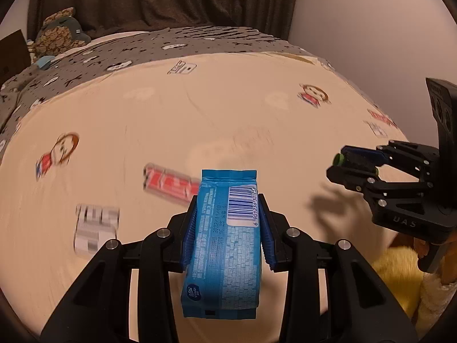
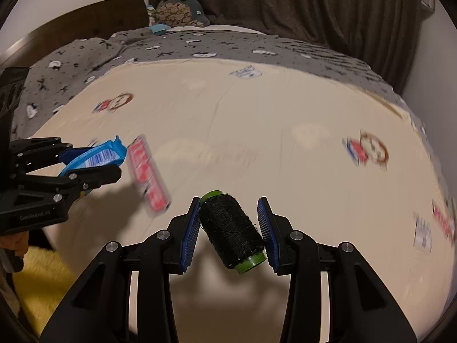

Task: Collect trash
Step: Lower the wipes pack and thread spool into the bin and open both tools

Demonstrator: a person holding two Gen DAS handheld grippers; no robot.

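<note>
Blue snack wrapper (image 1: pixel 225 240) pinched in the left gripper (image 1: pixel 228 223); black thread spool (image 2: pixel 232 230) clamped by the right gripper (image 2: pixel 232 228), above cream bedsheet (image 1: pixel 200 120).

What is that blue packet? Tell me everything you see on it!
The blue packet is a shiny plastic snack wrapper with crimped ends, a white barcode label and small printed text. It looks flat, maybe empty. The left gripper pinches its sides between blue pads, holding it in the air above the cream bedsheet.
</note>
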